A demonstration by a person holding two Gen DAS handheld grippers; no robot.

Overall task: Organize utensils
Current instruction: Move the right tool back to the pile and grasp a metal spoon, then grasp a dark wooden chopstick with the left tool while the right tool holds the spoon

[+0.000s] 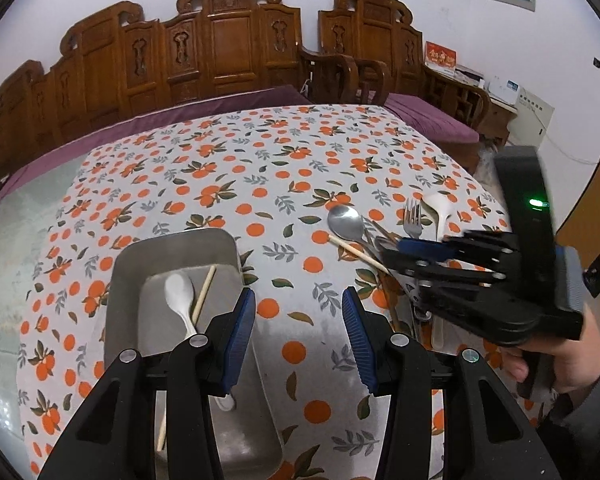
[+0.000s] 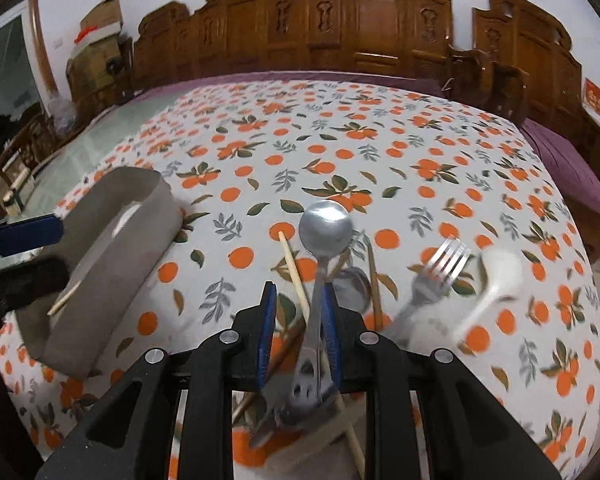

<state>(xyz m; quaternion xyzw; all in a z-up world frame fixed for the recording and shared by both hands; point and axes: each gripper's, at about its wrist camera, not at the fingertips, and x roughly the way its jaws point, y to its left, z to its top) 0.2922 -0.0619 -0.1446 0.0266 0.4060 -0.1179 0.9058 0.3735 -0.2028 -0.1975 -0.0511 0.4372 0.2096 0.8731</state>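
1. Over the orange-patterned tabletop (image 1: 220, 168), both my tongs are tilted down toward the work: the left tongs (image 1: 299, 334) above the near end of the metal tray (image 1: 172, 248), the right tongs (image 2: 300, 332) over the loose pile of utensils.
2. My left tongs stand part open with nothing between the blue pads (image 1: 242, 332); only cloth shows in the gap. I judge they wait beside the tray to steady it or to receive the next piece.
3. That tray already holds a white spoon (image 1: 180, 296) and a single chopstick (image 1: 204, 292), laid lengthwise, so it looks like the place where everything gets sorted.
4. My right tongs are narrow, with the handle of the metal spoon (image 2: 326, 228) running between the pads; the right pad seems to lie against it. Blur keeps me from telling whether both pads press it, so the grip is unsure.
5. The spoon's bowl points away from me, just beyond the fingertips. A pale chopstick (image 2: 294, 272) crosses beside the handle, touching or nearly so, and darker chopsticks (image 2: 374, 280) lie under it.
6. To the right, apart from the tongs, rest a fork (image 2: 440, 272) and a second white spoon (image 2: 496, 276).
7. Those crossing sticks could drag along if the spoon is lifted.
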